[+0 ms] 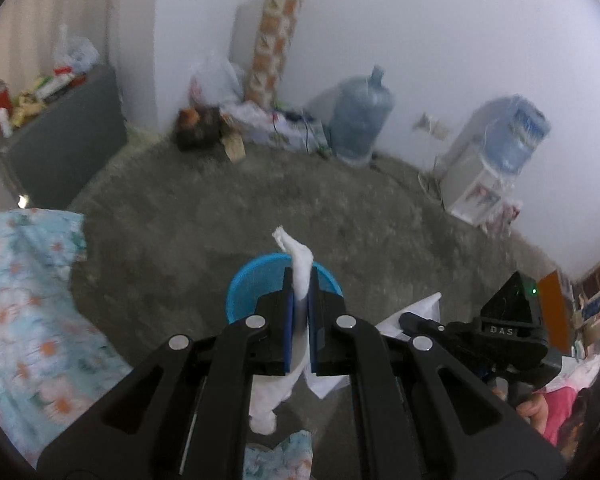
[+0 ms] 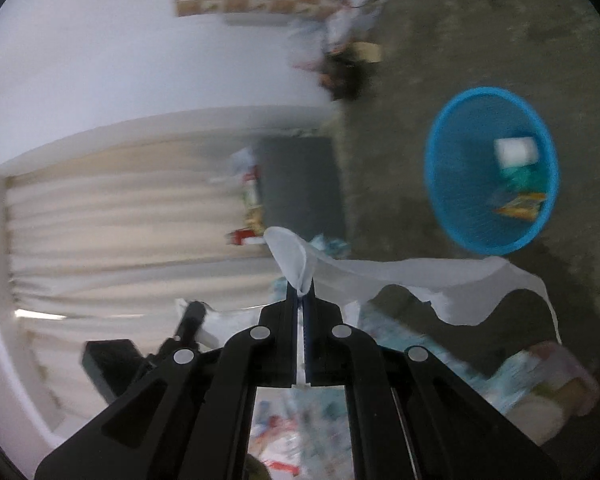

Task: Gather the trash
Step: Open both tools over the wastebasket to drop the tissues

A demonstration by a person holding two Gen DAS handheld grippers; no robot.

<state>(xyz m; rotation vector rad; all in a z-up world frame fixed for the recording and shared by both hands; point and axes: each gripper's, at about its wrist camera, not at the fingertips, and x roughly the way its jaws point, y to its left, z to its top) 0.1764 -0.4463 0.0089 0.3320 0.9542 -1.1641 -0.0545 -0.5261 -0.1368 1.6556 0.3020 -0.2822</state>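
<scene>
Black left gripper (image 1: 300,292) — blue pads, silver rivets, "DAS" marking.

The only readable text is "DAS", on the right claw's (image 1: 424,312) black housing.

Grey concrete floor (image 1: 204,216) carrying everything. Blue mesh basket (image 2: 460,200) standing on it, well apart from wall. Water jug (image 1: 360,120) sitting at wall foot, white dispenser (image 1: 476,184) resting near it. Patterned roll (image 1: 276,36) standing upright in corner, among bags and clutter. Grey cabinet (image 1: 68,148) standing at left wall. Floral cloth (image 1: 24,300) lying at left edge.
</scene>
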